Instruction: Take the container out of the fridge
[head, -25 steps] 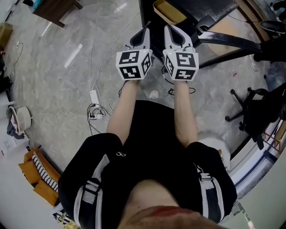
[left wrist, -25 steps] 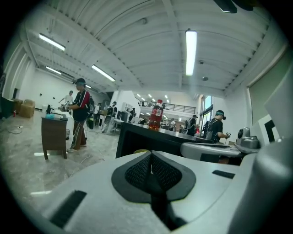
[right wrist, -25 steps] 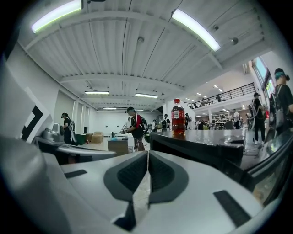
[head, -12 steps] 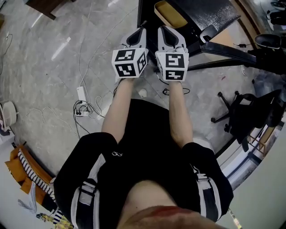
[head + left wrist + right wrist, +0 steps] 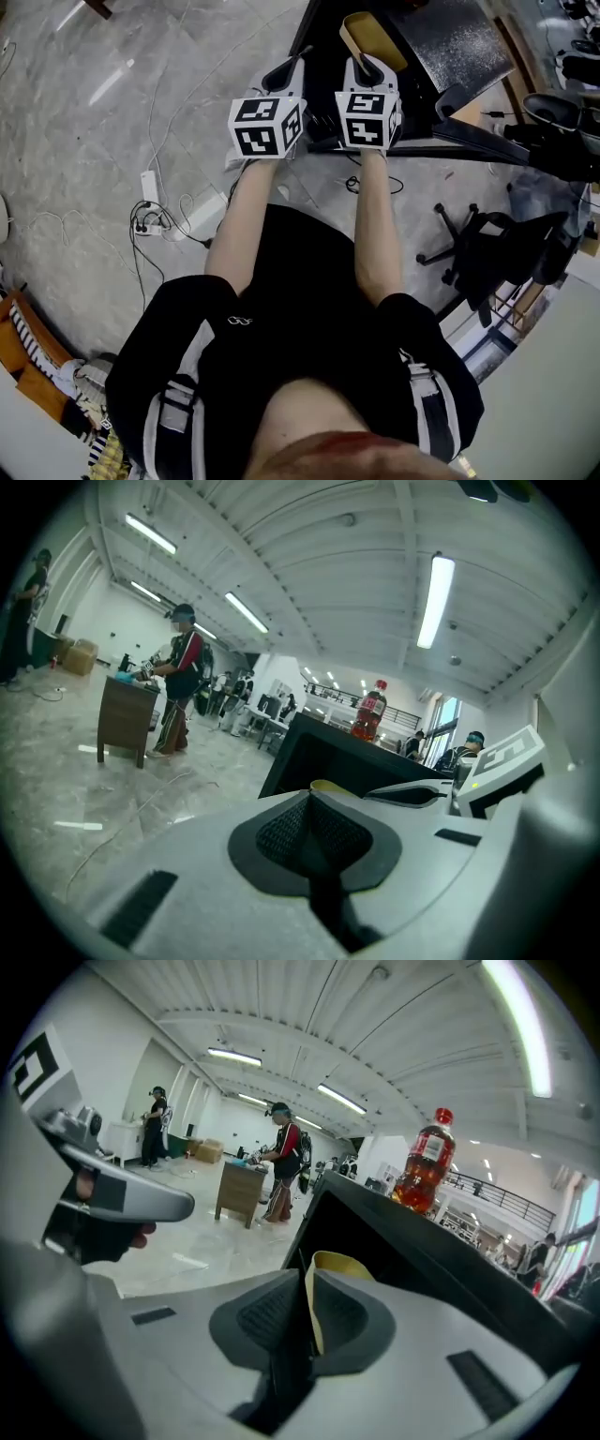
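A yellow container (image 5: 373, 39) sits tilted in the open front of a black fridge (image 5: 441, 37); its rim also peeks over the jaws as the yellow container (image 5: 339, 1262) and the yellow container (image 5: 323, 786). My left gripper (image 5: 291, 67) and right gripper (image 5: 361, 64) are held side by side at arm's length, just short of the fridge. The jaws of the left gripper (image 5: 309, 799) are pressed together with nothing in them. The right gripper (image 5: 307, 1283) is shut too, and the container lies beyond its tips. A red bottle (image 5: 427, 1162) stands on top of the fridge.
A power strip with loose cables (image 5: 150, 187) lies on the marble floor at the left. A black office chair (image 5: 492, 253) stands at the right. People work at a wooden table (image 5: 242, 1190) far back. Orange fabric (image 5: 28, 361) lies at lower left.
The person has stepped forward, so the black fridge and yellow container are closer to both grippers. Both grippers stay shut and side by side.
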Demonstrator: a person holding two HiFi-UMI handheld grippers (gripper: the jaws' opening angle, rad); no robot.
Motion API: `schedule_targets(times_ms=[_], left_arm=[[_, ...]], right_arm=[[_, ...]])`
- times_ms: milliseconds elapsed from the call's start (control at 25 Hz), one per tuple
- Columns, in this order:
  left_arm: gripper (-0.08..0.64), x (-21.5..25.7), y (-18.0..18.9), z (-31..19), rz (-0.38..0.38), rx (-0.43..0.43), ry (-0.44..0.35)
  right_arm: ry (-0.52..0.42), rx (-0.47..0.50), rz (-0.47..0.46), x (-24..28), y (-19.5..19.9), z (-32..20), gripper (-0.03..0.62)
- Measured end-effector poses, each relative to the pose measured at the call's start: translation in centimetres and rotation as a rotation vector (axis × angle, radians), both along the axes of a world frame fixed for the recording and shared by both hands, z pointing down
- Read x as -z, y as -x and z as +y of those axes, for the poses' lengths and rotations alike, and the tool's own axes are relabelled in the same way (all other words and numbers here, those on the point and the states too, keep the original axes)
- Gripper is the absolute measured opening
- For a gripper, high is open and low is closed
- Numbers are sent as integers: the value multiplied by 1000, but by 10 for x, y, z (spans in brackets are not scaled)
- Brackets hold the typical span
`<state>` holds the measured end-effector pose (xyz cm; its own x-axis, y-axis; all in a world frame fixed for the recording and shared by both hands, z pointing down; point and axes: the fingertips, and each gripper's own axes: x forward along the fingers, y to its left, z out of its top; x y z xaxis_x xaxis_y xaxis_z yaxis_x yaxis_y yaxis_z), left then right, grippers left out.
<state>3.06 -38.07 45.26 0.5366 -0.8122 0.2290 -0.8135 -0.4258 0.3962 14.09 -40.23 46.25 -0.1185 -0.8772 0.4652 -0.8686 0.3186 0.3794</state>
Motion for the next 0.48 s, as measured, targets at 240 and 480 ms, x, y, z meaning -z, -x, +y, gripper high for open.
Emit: schedule_targets(times_ms=[240, 480], left_arm=[[8, -10, 5, -16, 16, -3, 23], [8, -17, 5, -29, 17, -21, 41]], right_arm=[[95, -29, 197, -22, -15, -28, 17], [194, -17, 315, -40, -19, -42, 17]])
